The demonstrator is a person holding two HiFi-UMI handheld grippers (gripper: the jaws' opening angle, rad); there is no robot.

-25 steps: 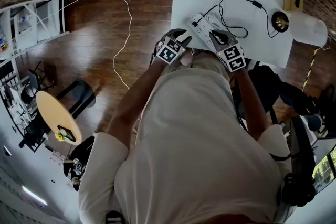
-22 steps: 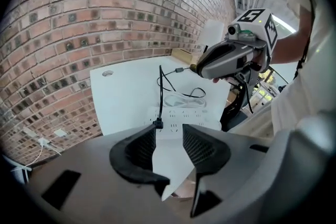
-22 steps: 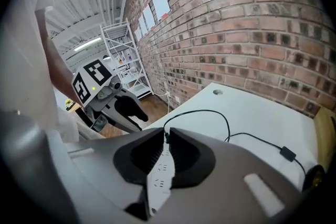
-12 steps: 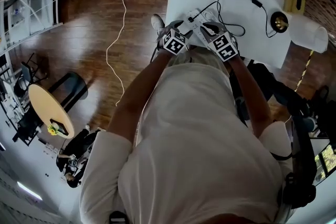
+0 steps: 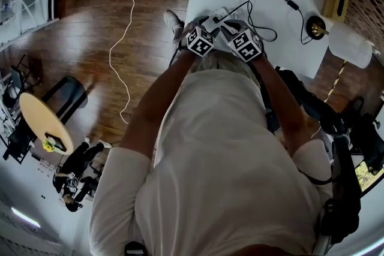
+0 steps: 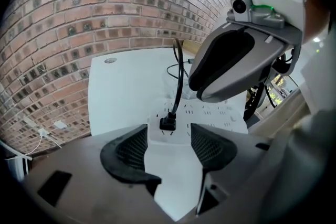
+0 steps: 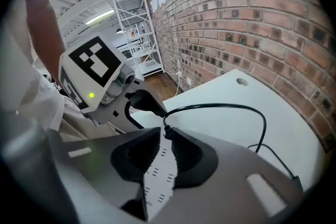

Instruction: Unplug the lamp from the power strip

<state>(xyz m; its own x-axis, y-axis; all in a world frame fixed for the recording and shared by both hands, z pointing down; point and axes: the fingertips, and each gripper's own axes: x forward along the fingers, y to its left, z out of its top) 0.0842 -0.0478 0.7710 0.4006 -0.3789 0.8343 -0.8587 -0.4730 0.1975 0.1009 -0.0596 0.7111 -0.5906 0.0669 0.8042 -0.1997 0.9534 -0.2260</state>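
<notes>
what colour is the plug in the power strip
Black plug, on a white power strip. It shows best in the left gripper view.

No word, brand name or number can be read anywhere. The only printed signs are black-and-white square marker patterns on the two cubes. The left cube (image 5: 200, 41) sits just behind the left claw (image 6: 168, 136), and the right cube (image 5: 243, 44) just behind the right claw (image 7: 165, 136). Seen from the left claw, the pattern up and to its right loosely resembles a 5, but it is a block pattern, not a digit. The dark marks on the power strip (image 6: 220, 115) just ahead of the left claw are socket slots, not print.
</notes>
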